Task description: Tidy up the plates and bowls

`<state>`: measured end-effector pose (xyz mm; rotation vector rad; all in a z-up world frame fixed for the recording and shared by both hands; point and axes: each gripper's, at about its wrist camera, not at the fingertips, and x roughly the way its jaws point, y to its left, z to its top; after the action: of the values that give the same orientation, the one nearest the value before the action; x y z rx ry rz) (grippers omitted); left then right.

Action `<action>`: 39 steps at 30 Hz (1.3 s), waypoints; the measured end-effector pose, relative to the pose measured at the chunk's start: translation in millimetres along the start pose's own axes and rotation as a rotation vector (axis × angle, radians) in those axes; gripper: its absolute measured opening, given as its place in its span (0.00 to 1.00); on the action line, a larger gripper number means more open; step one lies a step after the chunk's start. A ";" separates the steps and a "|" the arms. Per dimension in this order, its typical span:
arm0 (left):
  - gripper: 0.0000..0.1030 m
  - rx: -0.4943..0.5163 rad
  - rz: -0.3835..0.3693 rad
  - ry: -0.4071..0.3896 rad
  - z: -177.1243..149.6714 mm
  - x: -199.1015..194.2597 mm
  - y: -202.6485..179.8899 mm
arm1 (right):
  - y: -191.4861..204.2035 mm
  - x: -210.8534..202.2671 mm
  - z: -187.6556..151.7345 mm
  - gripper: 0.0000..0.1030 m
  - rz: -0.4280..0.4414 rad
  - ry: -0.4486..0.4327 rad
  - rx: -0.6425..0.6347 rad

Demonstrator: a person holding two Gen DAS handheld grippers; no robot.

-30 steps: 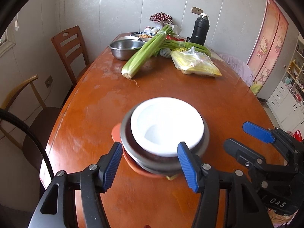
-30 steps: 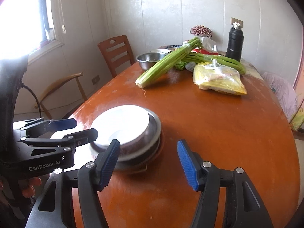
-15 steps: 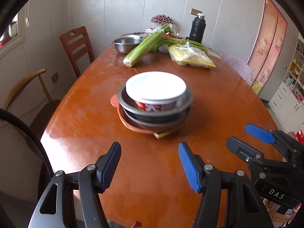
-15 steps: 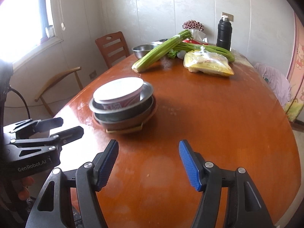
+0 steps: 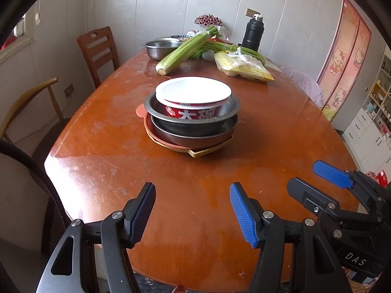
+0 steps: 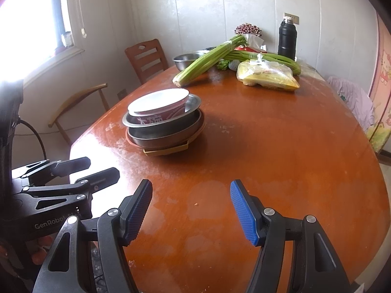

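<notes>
A stack of dishes stands in the middle of the brown table (image 5: 190, 190): a white and red paper bowl (image 5: 194, 100) on top, steel bowls (image 5: 193, 122) under it, an orange plate (image 5: 156, 134) and a yellow tray (image 5: 202, 151) at the bottom. The same stack (image 6: 163, 122) shows in the right wrist view. My left gripper (image 5: 193, 210) hangs open over the table's near end, well short of the stack, nothing between its fingers. My right gripper (image 6: 191, 207) is open beside it, also holding nothing.
At the far end lie celery (image 5: 185, 50), a steel basin (image 5: 161, 47), a yellow bag (image 5: 242, 66) and a black flask (image 5: 253, 34). Wooden chairs (image 5: 97, 51) stand along the left side. The right gripper (image 5: 342, 195) shows at the lower right of the left wrist view.
Both grippers have drawn back from the stack toward the table's near end. A second ago my left fingers flanked the stack; now they are clear of it.
</notes>
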<state>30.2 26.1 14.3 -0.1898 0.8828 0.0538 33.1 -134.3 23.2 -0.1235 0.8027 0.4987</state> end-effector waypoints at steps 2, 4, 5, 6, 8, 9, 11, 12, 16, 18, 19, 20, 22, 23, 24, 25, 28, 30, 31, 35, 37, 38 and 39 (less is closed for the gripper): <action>0.61 0.001 0.010 0.003 -0.6 2.5 0.8 | 1.1 1.1 -0.1 0.66 0.000 0.003 -0.001; 0.61 -0.001 0.011 0.005 -0.9 4.1 1.6 | 2.4 2.9 -0.6 0.66 -0.004 0.007 -0.004; 0.61 0.003 0.011 0.005 -1.4 4.8 1.3 | 2.8 4.1 -0.5 0.66 -0.003 0.010 -0.004; 0.61 0.005 0.017 0.006 -1.6 5.6 0.9 | 3.2 5.7 -0.7 0.66 -0.002 0.014 -0.005; 0.61 0.010 0.017 0.008 -2.1 7.0 0.6 | 3.1 8.4 -1.3 0.66 -0.003 0.022 -0.003; 0.61 0.008 0.019 0.008 -2.6 7.1 1.6 | 2.9 9.1 -1.4 0.66 -0.004 0.024 -0.002; 0.61 0.007 0.022 0.004 -2.8 8.1 2.0 | 3.1 9.3 -1.7 0.66 -0.004 0.021 -0.002; 0.61 0.005 0.024 0.003 -2.8 8.3 2.2 | 3.2 9.8 -2.0 0.66 -0.005 0.022 -0.004; 0.61 0.006 0.031 0.000 -3.9 8.2 1.6 | 3.9 10.8 -4.4 0.66 -0.009 0.027 -0.008; 0.61 0.009 0.032 -0.002 -4.0 8.0 1.5 | 3.4 10.5 -4.7 0.66 -0.008 0.026 -0.004; 0.61 0.010 0.032 -0.003 -3.9 7.5 1.5 | 3.2 9.8 -4.6 0.66 -0.008 0.023 -0.004; 0.61 0.011 0.031 -0.003 -4.0 7.5 1.0 | 3.2 9.3 -4.4 0.66 -0.008 0.022 -0.004; 0.61 0.012 0.031 -0.002 -4.9 7.4 0.9 | 3.1 8.1 -4.7 0.66 -0.009 0.018 -0.003; 0.61 0.014 0.029 -0.002 -5.0 7.4 0.4 | 3.1 7.7 -4.7 0.66 -0.008 0.018 -0.004; 0.61 0.012 0.031 -0.001 -5.1 7.2 0.5 | 3.2 7.8 -4.8 0.66 -0.010 0.019 -0.005; 0.61 0.012 0.030 -0.001 -5.0 7.0 0.3 | 2.8 8.0 -4.8 0.66 -0.010 0.021 -0.005; 0.61 0.014 0.032 -0.004 -4.9 5.6 -1.0 | 3.2 8.3 -4.9 0.66 -0.007 0.023 -0.007; 0.61 0.015 0.033 -0.004 -4.5 5.2 -1.8 | 3.7 8.3 -4.3 0.66 -0.005 0.022 -0.011; 0.61 0.017 0.033 -0.004 -4.4 5.5 -2.3 | 4.1 8.1 -3.9 0.66 -0.005 0.022 -0.012; 0.61 0.018 0.039 0.003 -3.9 6.6 -2.3 | 3.5 8.3 -3.0 0.66 -0.005 0.021 -0.014; 0.61 0.017 0.043 0.005 -3.5 7.2 -1.8 | 3.7 8.4 -3.0 0.66 -0.007 0.022 -0.014; 0.61 0.017 0.043 0.005 -3.2 7.4 -1.4 | 3.5 8.5 -3.0 0.66 -0.006 0.023 -0.013; 0.61 0.017 0.042 0.006 -3.4 7.7 -1.8 | 3.5 8.3 -3.1 0.66 -0.007 0.022 -0.013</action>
<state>32.8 23.4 6.6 -0.1552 0.8929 0.0850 34.3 -128.9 15.4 -0.1438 0.8209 0.4966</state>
